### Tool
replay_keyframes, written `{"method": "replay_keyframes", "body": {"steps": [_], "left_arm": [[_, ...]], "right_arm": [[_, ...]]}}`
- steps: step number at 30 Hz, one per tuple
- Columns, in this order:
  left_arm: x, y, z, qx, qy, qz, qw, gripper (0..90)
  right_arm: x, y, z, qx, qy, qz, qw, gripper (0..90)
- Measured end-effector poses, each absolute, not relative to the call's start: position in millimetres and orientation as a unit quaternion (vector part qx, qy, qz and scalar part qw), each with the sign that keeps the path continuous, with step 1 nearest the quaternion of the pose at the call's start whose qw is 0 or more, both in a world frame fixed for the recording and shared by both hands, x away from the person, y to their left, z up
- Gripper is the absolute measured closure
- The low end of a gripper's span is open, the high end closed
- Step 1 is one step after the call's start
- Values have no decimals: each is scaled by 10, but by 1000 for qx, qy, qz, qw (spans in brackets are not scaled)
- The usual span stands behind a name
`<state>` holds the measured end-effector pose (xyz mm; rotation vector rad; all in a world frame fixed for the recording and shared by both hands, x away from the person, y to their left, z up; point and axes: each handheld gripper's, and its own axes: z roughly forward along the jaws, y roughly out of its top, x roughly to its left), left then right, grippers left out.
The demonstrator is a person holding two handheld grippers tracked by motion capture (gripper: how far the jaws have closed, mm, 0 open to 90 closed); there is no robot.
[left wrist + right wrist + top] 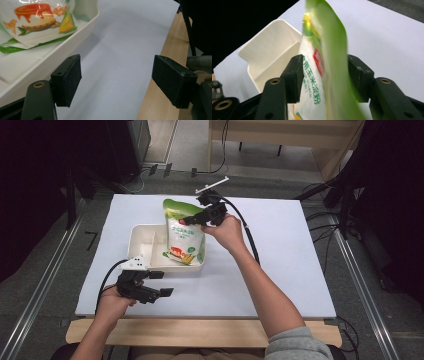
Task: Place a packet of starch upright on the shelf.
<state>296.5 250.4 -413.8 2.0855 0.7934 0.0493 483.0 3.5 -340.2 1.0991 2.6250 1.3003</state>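
The starch pouch (184, 232) stands upright in the right compartment of my white tray (145, 236), near the middle of the white table (280, 265). Its bottom edge rests on the tray floor and its green top sticks up above the rim. In the high view the front print is readable as a picture of food, but the lettering is too small to make out. In the right gripper view the pouch (322, 75) is blurred, esp. its green edge, and its bottom is cut off by the frame.

My right gripper (196, 220) is at the pouch's upper part, one jaw on each side of it. The jaws are partway apart. On the right-hand side there's a visible gap betw. pad and pouch; on the left the pad looks close to the film, but I can't tell if it touches. So the pouch is between the jaws and not pinched. The tray (269, 50) shows behind it, w/ its divider wall.

My left gripper (159, 283) lies near the table's front edge, just in front of the tray's front wall, jaws wide apart w/ nothing between them. In the left gripper view, the tray rim (50, 60) sits beside one pad; the pouch's lower corner (37, 22) is cut off at the top.
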Motion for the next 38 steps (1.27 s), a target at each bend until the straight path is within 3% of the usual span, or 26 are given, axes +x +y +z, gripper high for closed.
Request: {"method": "replay_keyframes", "body": {"steps": [8,16,23,29,38], "left_arm": [[2981,2489,-4155,841,321,18,436,245],[2980,2482,-4161,843,321,20,432,246],[2986,2479,-4161,843,322,12,430,246],[3002,2458,-4165,842,329,-1,428,244],[3016,2444,-4170,847,328,8,419,242]], "right_arm": [[4666,-413,-3441,353,834,424,19,457],[4481,-688,-3464,358,824,439,24,472],[4185,-928,-3661,359,821,443,24,472],[3972,-1115,-3918,371,809,456,-2,509],[3868,-1072,-4199,358,828,431,-5,393]]}}
